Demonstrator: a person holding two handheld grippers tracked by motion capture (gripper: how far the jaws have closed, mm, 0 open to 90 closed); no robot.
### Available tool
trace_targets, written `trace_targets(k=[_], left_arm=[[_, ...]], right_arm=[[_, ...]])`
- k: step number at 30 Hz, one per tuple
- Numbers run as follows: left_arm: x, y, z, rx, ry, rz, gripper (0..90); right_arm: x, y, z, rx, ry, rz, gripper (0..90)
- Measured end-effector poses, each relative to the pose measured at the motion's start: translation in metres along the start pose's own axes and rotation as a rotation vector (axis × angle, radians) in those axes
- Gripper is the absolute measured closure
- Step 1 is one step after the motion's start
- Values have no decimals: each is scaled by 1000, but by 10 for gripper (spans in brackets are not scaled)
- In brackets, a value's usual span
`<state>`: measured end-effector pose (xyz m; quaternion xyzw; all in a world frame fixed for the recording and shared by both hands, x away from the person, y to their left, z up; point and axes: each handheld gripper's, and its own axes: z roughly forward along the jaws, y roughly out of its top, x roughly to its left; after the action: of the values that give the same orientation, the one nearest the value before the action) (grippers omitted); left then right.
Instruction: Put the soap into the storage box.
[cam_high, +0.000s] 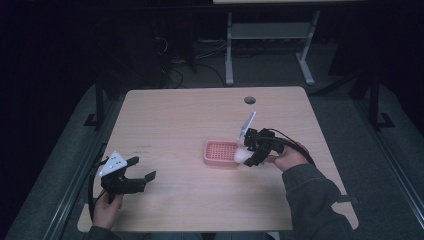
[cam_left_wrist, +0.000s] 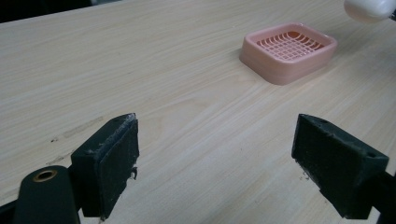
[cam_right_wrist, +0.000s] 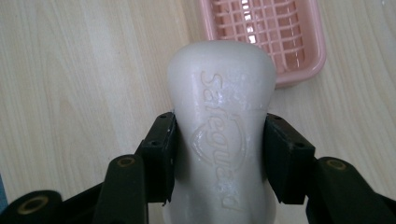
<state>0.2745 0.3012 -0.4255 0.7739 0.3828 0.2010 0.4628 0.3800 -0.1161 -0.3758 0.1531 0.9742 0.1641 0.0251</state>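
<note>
Right gripper (cam_right_wrist: 219, 154): clamped on the soap bar (cam_right_wrist: 222, 116), pads pressing its narrow waist, probably so the slick bar can't slide out.
Soap position: hanging just off the pink soap dish (cam_high: 220, 153) at its 3 o'clock edge, looks lined up for a drop-in.
Left gripper (cam_left_wrist: 215, 163): jaws wide, nothing between them, parked at the table's (cam_high: 200, 110) 7 o'clock, keeping clear.
Soap look: creamy white, rounded, waisted, embossed lettering up its face.
Dish: slotted grid, empty.
</note>
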Motion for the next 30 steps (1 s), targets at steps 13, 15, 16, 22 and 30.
trace_targets(k=[13,15,16,22,30], left_arm=[[0,0,0,-1,0,-1,145],[0,0,0,-1,0,-3,145],[0,0,0,-2,-1,-3,145],[0,0,0,-1,-2,-1,145],[0,0,0,0,-2,1,146]], right_arm=[[-8,24,7,-16,13,-19,489],[-9,27,8,-12,11,-19,489],[-10,28,8,-12,12,-23,489],[-13,34,10,-8,16,-32,489],[-15,42,14,-12,23,-38,489]])
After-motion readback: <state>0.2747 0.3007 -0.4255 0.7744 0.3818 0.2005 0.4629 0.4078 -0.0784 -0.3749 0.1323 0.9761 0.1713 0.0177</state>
